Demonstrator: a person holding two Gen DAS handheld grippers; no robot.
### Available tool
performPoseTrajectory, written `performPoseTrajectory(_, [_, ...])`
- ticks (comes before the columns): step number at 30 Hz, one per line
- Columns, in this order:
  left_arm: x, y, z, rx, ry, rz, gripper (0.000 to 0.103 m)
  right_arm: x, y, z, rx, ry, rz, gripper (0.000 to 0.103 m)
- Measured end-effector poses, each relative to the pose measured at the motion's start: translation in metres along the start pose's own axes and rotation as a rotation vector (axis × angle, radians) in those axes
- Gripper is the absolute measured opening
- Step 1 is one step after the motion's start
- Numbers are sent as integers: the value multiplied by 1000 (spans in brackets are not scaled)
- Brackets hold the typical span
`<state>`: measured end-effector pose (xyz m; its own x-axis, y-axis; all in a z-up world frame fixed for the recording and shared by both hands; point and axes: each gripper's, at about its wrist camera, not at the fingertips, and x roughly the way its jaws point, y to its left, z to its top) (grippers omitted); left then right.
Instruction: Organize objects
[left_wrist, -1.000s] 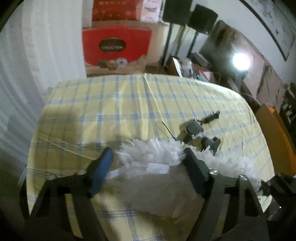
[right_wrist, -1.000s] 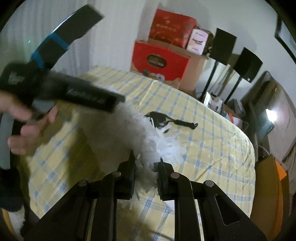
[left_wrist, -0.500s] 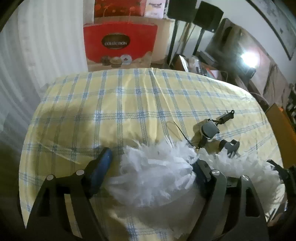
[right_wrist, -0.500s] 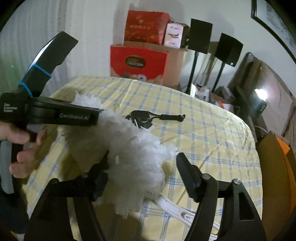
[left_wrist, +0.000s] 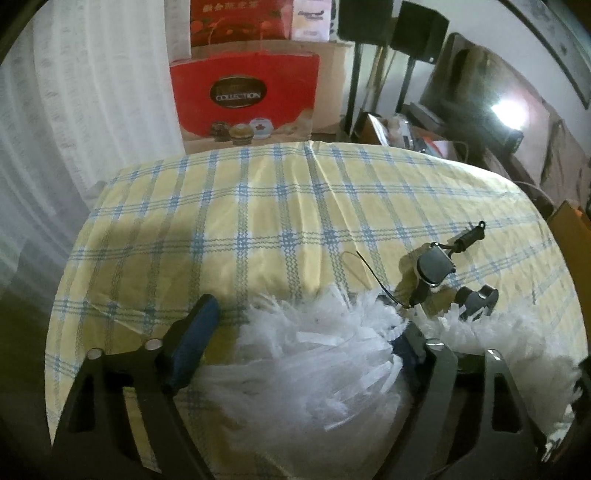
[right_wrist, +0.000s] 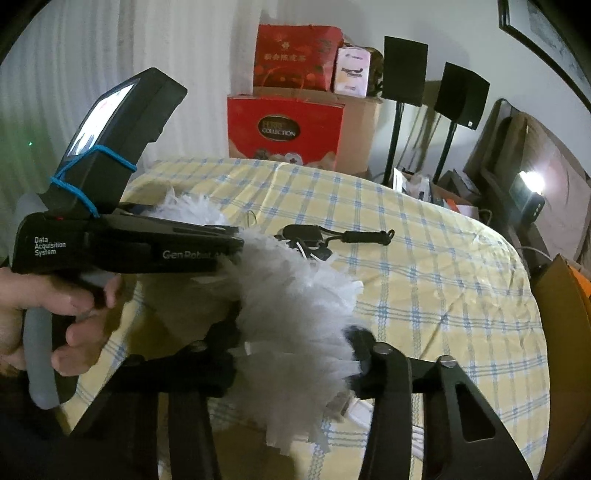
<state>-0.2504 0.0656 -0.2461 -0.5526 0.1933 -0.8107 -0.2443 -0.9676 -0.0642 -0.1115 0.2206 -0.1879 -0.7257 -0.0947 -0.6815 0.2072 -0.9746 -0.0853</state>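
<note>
Left gripper (left_wrist: 295, 332): jaws closing, duster (left_wrist: 317, 354) fluff between, not clamped. Duster lies on checked tablecloth (left_wrist: 258, 206) beside black keys (left_wrist: 436, 266). Light, soft, slips; take white handle (right_wrist: 354, 406). Right gripper (right_wrist: 295, 343): closing on fluff.

Duster (left_wrist: 314, 354) lies on the counter (left_wrist: 258, 206), keys (left_wrist: 436, 266) just behind it, boxes (left_wrist: 245, 99) beyond the far edge.
</note>
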Motion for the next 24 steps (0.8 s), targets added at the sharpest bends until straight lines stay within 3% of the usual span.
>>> performPoseTrajectory(4, [-2,-10,1,20,-5,20,56,-1,3,-2,-7,-13,-15,32])
performPoseTrajectory(7, [-4,-15,2,29,1,6,37,0,7,-4,-14,-33,-35,31])
performPoseTrajectory(9, [-4,-15,3,9,14,-23,24,-1,10,-4,-13,-38,-40,30])
performPoseTrajectory(12, [-6,-10,5,-71,50,-26,15,-4,7,-4,29,-43,-21,24])
performPoseTrajectory(16, [-19,-9,6,-155,80,-18,11,-10,0,-5,77,-41,18,19])
performPoseTrajectory(21, [-57,-21,6,-96,20,27,10,-31,-9,-4,131,-60,61,16])
performPoseTrajectory(24, [-99,-37,3,-48,-56,70,10,-52,-17,0,151,-96,85,16])
